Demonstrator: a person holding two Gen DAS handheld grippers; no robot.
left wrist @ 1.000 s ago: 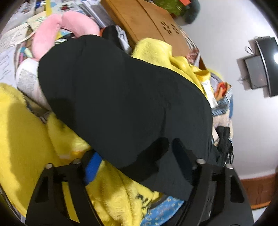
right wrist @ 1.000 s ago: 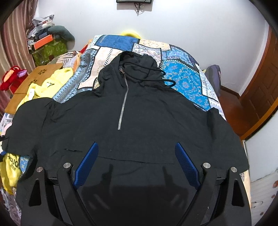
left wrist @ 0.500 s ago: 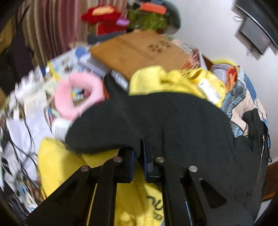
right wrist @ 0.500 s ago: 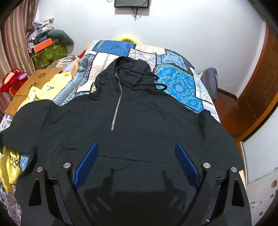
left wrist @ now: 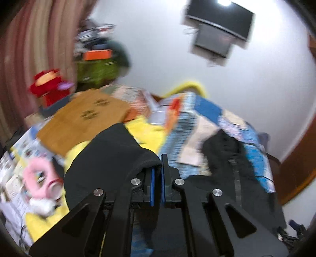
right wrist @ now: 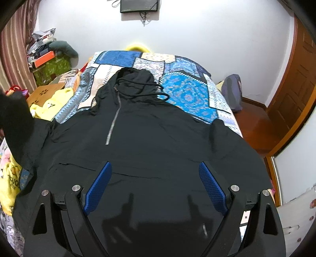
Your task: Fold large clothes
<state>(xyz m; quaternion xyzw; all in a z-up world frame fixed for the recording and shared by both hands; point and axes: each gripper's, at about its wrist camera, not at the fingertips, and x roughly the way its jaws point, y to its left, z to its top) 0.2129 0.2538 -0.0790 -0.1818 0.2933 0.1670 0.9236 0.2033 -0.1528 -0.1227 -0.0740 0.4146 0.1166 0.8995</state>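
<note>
A black hoodie (right wrist: 154,138) lies face up on a bed (right wrist: 187,93) with a blue patchwork cover, hood toward the far white wall, zip running down the chest and a drawcord looped beside the hood. The left gripper (left wrist: 157,164) is clenched on the hoodie's sleeve (left wrist: 110,156): its blue pads stand almost together, and black cloth drapes over the left finger and hangs down to that side. The fingers have just been closing, with the sleeve cloth caught between them. This gripper points down at a slant across the bed's left edge, and its view is blurred. In the right wrist view the lifted sleeve (right wrist: 15,122) shows as a dark fold raised at the far left, clear of the cover. The right gripper (right wrist: 156,183) hovers over the hoodie's lower front, tilted steeply down, its two blue pads spread wide with nothing gripped; their shadows fall on the cloth below. A yellow blanket (right wrist: 49,106) is bunched beside the bed's left edge, near a brown board (left wrist: 85,120) and a pink ring (left wrist: 37,178). Farther back stand a red toy (left wrist: 49,87), a green box (right wrist: 51,69) and a striped curtain (left wrist: 29,59). A dark screen (right wrist: 139,6) hangs on the wall above the bed, and a wooden door (right wrist: 294,89) stands at the right.
</note>
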